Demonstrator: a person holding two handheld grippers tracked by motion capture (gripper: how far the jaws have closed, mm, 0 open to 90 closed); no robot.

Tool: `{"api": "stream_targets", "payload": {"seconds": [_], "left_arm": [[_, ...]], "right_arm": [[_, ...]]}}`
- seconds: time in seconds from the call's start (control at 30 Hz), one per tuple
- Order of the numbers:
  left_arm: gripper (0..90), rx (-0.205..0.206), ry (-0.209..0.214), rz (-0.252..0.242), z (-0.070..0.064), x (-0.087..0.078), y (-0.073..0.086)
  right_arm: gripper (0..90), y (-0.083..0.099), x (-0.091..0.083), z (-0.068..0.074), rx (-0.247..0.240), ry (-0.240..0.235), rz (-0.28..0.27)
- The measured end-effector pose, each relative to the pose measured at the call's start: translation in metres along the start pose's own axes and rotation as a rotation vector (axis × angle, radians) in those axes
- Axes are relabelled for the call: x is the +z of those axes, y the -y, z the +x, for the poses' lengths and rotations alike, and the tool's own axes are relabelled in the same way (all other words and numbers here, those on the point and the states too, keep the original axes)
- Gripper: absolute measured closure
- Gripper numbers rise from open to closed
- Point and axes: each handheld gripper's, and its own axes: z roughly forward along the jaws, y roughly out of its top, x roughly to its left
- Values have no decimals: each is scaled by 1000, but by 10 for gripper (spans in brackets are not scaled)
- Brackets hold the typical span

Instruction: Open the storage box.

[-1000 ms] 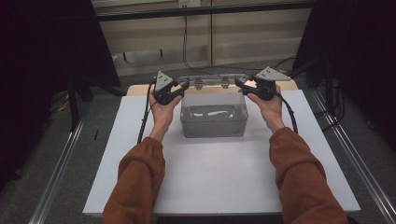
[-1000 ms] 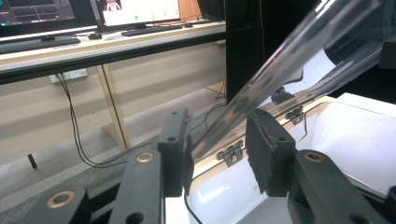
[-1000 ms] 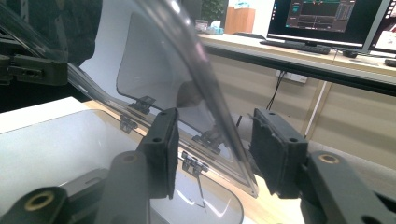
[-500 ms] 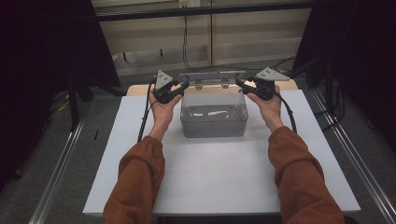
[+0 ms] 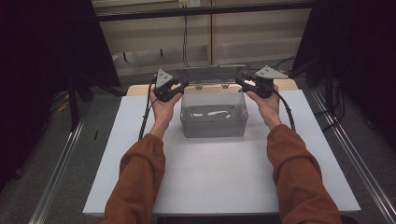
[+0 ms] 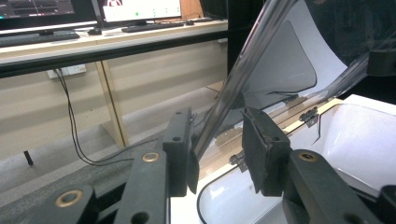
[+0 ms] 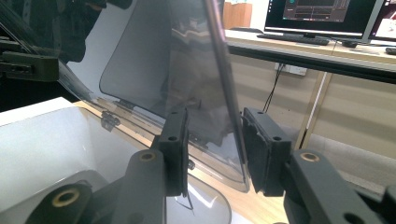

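Note:
A clear plastic box (image 5: 213, 122) stands at the far middle of the white tabletop (image 5: 210, 182). Its hinged lid (image 5: 212, 73) is swung up at the back. My left gripper (image 5: 181, 84) is at the lid's left end and my right gripper (image 5: 242, 79) at its right end. In the left gripper view the lid's edge (image 6: 238, 79) runs between the jaws of the left gripper (image 6: 217, 144), close to the left pad, with a gap on the other side. In the right gripper view the lid (image 7: 163, 56) passes between the jaws of the right gripper (image 7: 215, 149), near the right pad. Both are open.
The box's hinges (image 6: 309, 114) sit along its back rim. Beyond the table's far edge are a beige wall panel (image 5: 261, 37), hanging cables (image 5: 185, 42) and a desk with monitors (image 7: 322, 14). Metal rails (image 5: 60, 168) flank the table.

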Motion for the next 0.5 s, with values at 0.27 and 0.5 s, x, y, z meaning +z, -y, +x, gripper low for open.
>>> {"api": "stream_targets", "payload": {"seconds": [0.27, 0.5], "left_arm": [[642, -11, 4, 15, 3, 3, -2], [645, -21, 9, 33, 5, 7, 1]], "right_arm": [[599, 4, 5, -3, 25, 7, 7], [604, 9, 9, -6, 37, 0, 21]]}}
